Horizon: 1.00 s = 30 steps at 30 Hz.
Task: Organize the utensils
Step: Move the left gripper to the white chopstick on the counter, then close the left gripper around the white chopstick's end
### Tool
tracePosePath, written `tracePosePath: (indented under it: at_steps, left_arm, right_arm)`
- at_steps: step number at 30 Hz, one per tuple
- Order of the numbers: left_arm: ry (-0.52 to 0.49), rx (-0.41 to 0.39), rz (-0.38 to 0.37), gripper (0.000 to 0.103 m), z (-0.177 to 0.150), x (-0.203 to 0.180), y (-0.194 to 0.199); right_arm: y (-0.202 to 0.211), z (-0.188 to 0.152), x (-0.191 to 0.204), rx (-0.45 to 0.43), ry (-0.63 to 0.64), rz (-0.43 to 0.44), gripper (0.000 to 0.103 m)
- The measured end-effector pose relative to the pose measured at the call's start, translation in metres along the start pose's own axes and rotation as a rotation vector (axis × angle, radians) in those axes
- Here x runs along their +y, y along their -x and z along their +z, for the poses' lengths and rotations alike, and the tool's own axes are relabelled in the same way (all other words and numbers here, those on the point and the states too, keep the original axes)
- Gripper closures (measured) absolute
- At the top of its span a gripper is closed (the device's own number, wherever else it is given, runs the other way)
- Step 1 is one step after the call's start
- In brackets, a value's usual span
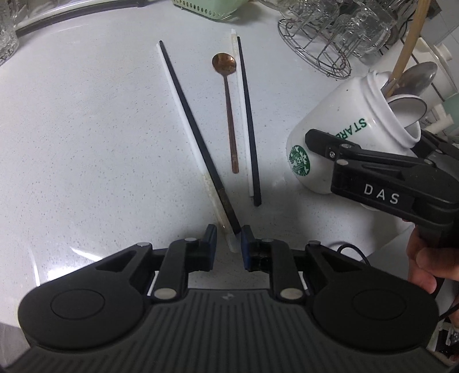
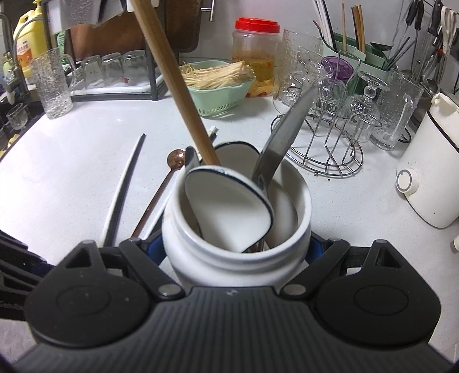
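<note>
lying loose: four chopsticks (image 1: 198, 134); one spoon (image 1: 229, 114)

Back of white speckled counter (image 2: 71, 172): wire glass rack (image 2: 330, 143) with upturned glasses, green basket (image 2: 218, 97) of pale strands, red-lidded jar (image 2: 256, 57) just behind it, yellow bottle (image 2: 28, 37) far left, white appliance (image 2: 430, 178) right.

- Table (image 1: 86, 129): pale grey-white with fine dark speckles.
- Jar (image 1: 338, 137): white, with a green round logo and green lettering.
- Long spoon (image 1: 229, 114): coppery brown.
- Two chopstick pairs (image 1: 186, 114) (image 1: 246, 129): each one black beside one white.
- Ladle (image 2: 229, 206) in the jar: white with a dark blue rim.
- Basket (image 2: 221, 94): mint green.
- Plastic jar lid (image 2: 257, 25): red.
- Gripper fingers (image 1: 210, 246): black, with blue pads.
</note>
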<state>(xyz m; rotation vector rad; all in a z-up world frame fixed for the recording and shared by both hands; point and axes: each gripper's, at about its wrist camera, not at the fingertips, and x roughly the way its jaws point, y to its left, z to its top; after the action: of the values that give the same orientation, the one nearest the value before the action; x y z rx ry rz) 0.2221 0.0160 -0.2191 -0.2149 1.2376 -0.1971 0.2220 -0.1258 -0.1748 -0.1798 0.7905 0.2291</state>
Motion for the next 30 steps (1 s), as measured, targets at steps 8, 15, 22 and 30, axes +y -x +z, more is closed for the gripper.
tracePosePath:
  at_steps: [8, 15, 22, 30]
  left_arm:
    - [0.143, -0.016, 0.096, 0.096, -0.005, -0.001, 0.006]
    - [0.204, -0.021, 0.171, 0.096, -0.025, -0.001, 0.017]
    - [0.234, -0.034, 0.161, 0.096, -0.061, -0.003, 0.035]
    - [0.283, -0.017, 0.085, 0.096, -0.092, 0.001, 0.036]
  right_arm:
    - [0.0, 0.0, -0.005, -0.009, 0.066, 0.054, 0.011]
    - [0.001, -0.004, -0.006, -0.036, 0.103, 0.087, 0.011]
    - [0.003, -0.007, -0.006, -0.06, 0.116, 0.103, 0.011]
    - [0.008, -0.014, 0.0, -0.08, 0.134, 0.129, 0.011]
